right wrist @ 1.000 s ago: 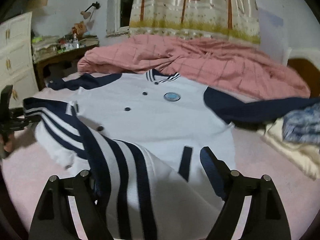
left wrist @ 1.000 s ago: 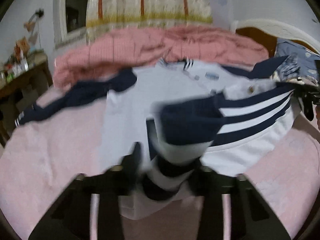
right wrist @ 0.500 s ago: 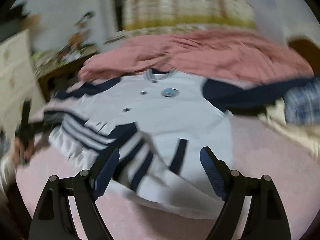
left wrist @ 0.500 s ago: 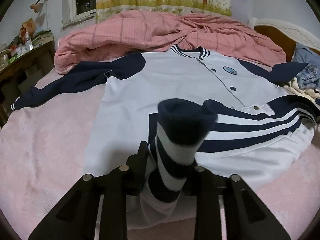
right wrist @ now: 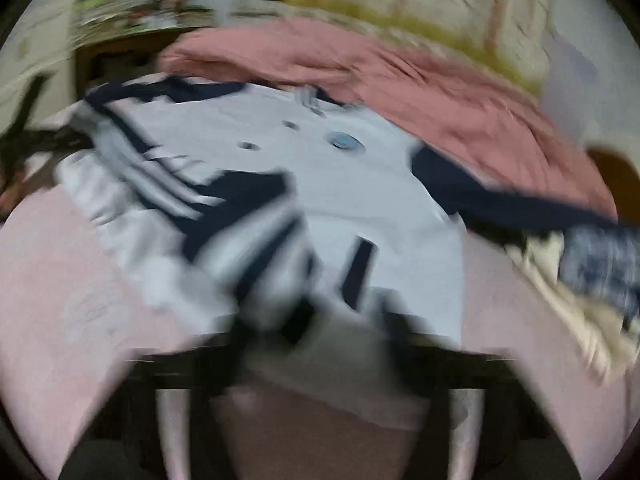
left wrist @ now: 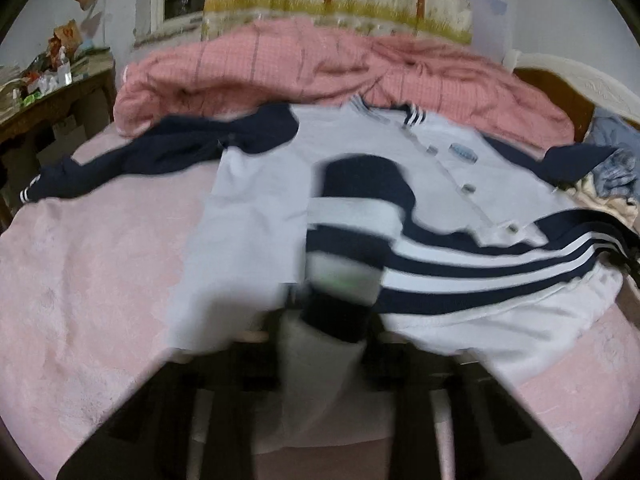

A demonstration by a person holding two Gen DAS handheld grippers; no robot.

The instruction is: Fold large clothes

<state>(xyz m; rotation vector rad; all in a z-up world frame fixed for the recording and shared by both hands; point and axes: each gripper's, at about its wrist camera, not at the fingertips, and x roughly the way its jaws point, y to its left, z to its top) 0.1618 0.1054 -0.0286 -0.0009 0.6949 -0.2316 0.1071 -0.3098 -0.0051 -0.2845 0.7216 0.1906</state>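
- Bed (left wrist: pixel 80 280): pink cover, carrying everything listed below.
- Pink checked quilt (left wrist: pixel 320 68): bunched along the far side of the bed, beyond the jacket's collar.
- Jacket (left wrist: pixel 256 216): white body, navy sleeves, lying front-up across the bed; striped navy-and-white hem raised at the near edge.
- Heap of clothes (right wrist: pixel 592 264): cream and blue pieces, beside the jacket's outstretched navy sleeve.
- Left claw (left wrist: pixel 324 340): jaws have just been closing; pinching the striped hem, which stands up between the fingers.
- Right claw (right wrist: pixel 316 344): jaws have just been closing; pressed on white hem fabric, though the view is heavily blurred.
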